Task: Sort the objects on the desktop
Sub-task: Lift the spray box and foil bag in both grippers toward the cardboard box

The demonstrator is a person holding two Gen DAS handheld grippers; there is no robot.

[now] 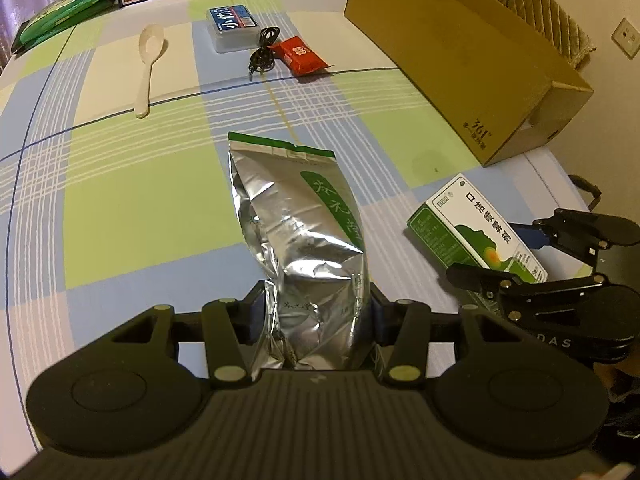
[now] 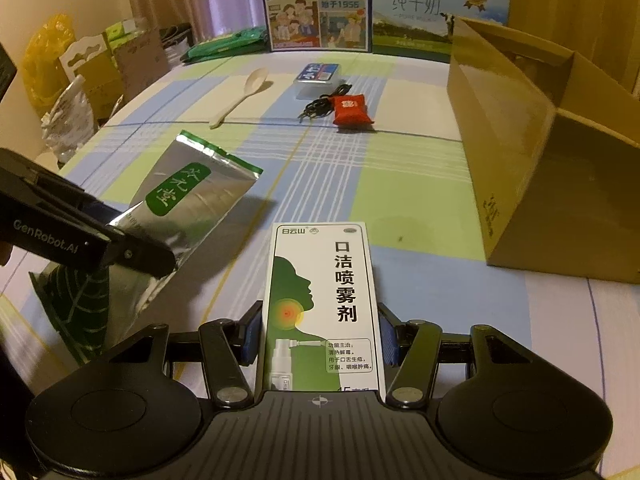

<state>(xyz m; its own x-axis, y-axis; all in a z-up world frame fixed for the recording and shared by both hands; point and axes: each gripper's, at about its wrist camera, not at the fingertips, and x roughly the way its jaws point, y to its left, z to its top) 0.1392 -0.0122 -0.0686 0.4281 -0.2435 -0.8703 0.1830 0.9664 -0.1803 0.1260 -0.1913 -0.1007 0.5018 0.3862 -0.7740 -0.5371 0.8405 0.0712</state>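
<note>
A silver foil pouch point(image 1: 304, 240) with a green label stands between the fingers of my left gripper point(image 1: 316, 312), which is shut on its lower end. In the right wrist view the same pouch point(image 2: 188, 200) hangs tilted above the checked tablecloth, casting a shadow. My right gripper point(image 2: 320, 340) is shut on a white and green spray box point(image 2: 324, 300), blue pads pressed to its long sides. That box point(image 1: 476, 232) lies to the right of the pouch. An open cardboard box point(image 2: 540, 160) stands on the right.
Further back on the table lie a white spoon point(image 1: 148, 60), a clear plastic case with a blue label point(image 1: 232, 28), a coiled black cable point(image 1: 262, 54) and a red packet point(image 1: 302, 56). Green packs point(image 1: 60, 12) and milk cartons point(image 2: 316, 4) line the far edge.
</note>
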